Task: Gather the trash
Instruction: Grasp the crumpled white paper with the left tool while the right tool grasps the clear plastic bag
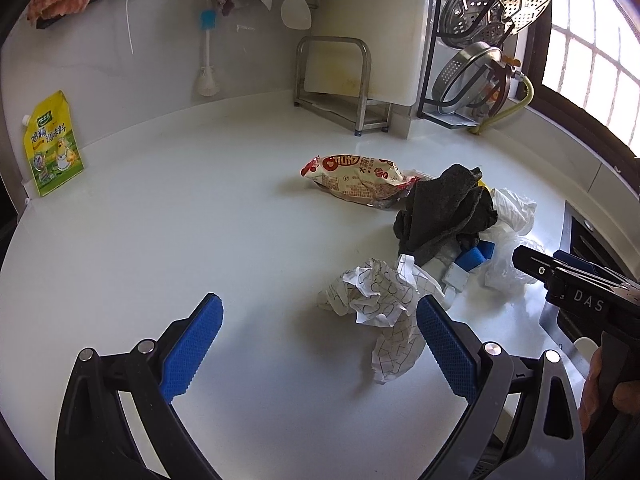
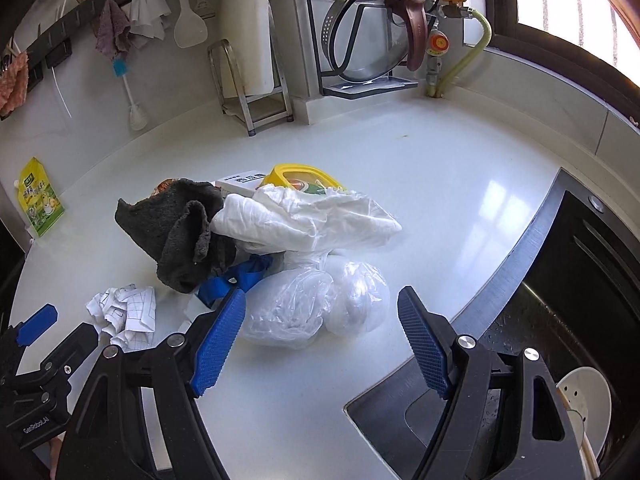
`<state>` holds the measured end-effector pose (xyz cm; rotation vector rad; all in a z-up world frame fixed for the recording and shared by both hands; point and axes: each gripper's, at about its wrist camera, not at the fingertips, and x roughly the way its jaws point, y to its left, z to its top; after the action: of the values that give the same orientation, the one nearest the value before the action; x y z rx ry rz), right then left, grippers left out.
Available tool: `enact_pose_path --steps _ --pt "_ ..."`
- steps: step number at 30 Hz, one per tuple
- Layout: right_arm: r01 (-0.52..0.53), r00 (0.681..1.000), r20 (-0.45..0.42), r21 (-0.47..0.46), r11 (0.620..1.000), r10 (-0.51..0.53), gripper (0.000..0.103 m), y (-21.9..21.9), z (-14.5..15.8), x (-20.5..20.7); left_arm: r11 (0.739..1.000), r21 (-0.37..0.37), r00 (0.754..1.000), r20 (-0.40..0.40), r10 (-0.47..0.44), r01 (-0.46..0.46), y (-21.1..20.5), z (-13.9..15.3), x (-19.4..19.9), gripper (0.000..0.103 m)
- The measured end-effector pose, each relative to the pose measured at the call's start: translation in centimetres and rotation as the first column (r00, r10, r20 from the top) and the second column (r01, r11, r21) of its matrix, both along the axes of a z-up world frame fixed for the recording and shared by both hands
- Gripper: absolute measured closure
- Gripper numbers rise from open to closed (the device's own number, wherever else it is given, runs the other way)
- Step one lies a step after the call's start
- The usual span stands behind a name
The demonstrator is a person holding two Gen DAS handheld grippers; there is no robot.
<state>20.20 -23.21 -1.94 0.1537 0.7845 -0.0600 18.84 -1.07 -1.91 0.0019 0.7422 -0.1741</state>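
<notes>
White stone-like countertop filled both views, glossy and broad, and the trash sat heaped toward its sink side. Off to the right the steel sink ran dark along the counter's edge, a white perforated dish lying in it. At the back wall stood a metal rack with a cutting board in it, and beside that a black dish rack holding steel lids.

Down to the pile: a dark grey cloth lay slumped over the middle, touching a white plastic bag and a clear plastic bag just in front. A red-and-white snack wrapper lay behind the cloth, its end tucked under it. A crumpled checked paper rested nearest the left gripper, whose blue pads were spread wide, nothing between them, the right pad overlapping the paper's edge in view. The right gripper hung spread apart too, empty, the clear bag showing between its fingers. A yellow lid peeked out behind the white bag. Far left, a yellow seasoning pouch stood upright against the wall.
</notes>
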Motion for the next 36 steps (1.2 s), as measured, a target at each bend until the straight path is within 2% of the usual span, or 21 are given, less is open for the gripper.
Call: enact_pose_path --steps 5,6,8,11,14,24,36 --pt "-0.005 1.000 -0.030 0.004 1.000 0.005 0.029 0.2 -0.7 0.9 1.000 -0.005 1.000 -0.004 0.004 -0.004 0.1 -0.1 0.3 0.007" --pt "-0.008 0.999 -0.034 0.002 1.000 0.008 0.031 0.2 -0.8 1.0 1.000 -0.007 1.000 -0.007 0.005 -0.005 0.1 -0.1 0.4 0.007" --pt "-0.011 0.999 -0.041 -0.010 1.000 0.010 0.049 0.4 -1.0 1.1 1.000 -0.010 1.000 -0.007 0.007 -0.007 0.2 -0.1 0.4 0.007" --pt "-0.016 0.999 -0.038 -0.002 1.000 0.015 0.065 0.3 -1.0 1.0 1.000 -0.011 1.000 -0.008 0.008 -0.008 0.2 -0.1 0.4 0.007" --pt "-0.025 0.999 -0.026 0.008 1.000 0.025 0.072 0.2 -0.7 0.5 1.000 -0.010 1.000 -0.010 0.005 -0.005 0.0 0.0 0.4 0.007" --pt "-0.041 0.998 0.055 0.046 0.998 0.038 0.079 -0.3 0.7 -2.4 1.000 0.003 1.000 -0.022 0.004 -0.004 -0.6 -0.1 0.4 0.007" --pt "-0.056 0.996 0.080 0.100 0.993 0.048 0.080 -1.3 1.0 -3.9 0.999 0.039 0.998 -0.055 0.003 -0.001 -2.8 -0.7 1.4 0.007"
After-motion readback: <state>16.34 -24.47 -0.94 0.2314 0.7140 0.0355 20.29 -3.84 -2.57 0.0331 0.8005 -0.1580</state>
